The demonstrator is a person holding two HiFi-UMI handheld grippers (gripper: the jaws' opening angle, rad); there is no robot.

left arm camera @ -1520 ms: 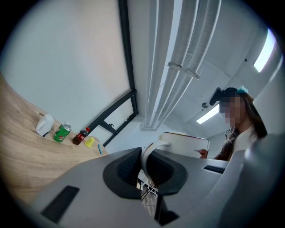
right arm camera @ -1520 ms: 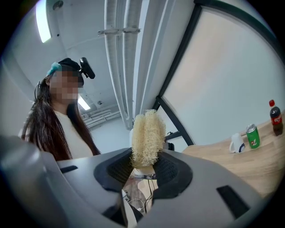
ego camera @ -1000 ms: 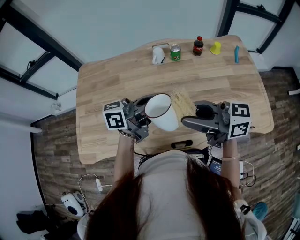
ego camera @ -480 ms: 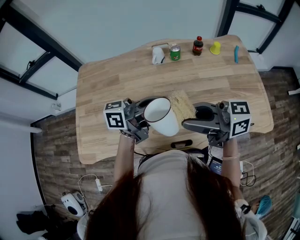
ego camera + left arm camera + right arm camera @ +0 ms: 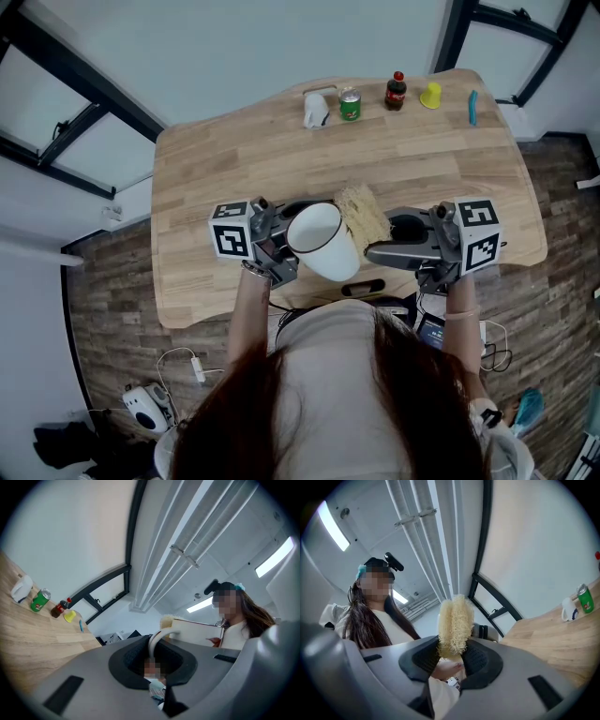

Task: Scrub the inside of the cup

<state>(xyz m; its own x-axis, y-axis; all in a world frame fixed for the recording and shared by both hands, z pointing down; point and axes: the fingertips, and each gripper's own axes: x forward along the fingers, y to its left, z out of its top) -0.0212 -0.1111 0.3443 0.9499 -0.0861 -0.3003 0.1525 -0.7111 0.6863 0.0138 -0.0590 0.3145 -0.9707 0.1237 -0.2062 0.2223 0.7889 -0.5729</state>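
A white cup (image 5: 323, 242) with a dark rim is held in the air over the table's near edge, mouth tilted up toward the camera. My left gripper (image 5: 283, 247) is shut on its handle (image 5: 156, 641), and the cup body (image 5: 197, 631) shows beyond the jaws. My right gripper (image 5: 377, 247) is shut on a pale yellow loofah scrubber (image 5: 362, 214). The scrubber stands just right of the cup's rim and touches it or nearly so. In the right gripper view the scrubber (image 5: 455, 623) sticks up from between the black pads (image 5: 423, 658).
The wooden table (image 5: 225, 169) carries a row at its far edge: a white mug on its side (image 5: 316, 111), a green can (image 5: 351, 105), a cola bottle (image 5: 397, 92), a yellow cup (image 5: 431, 96) and a blue item (image 5: 473, 108).
The cup has dropped slightly toward me and the scrubber has edged left, closer to the cup's rim. Both grippers keep their hold.
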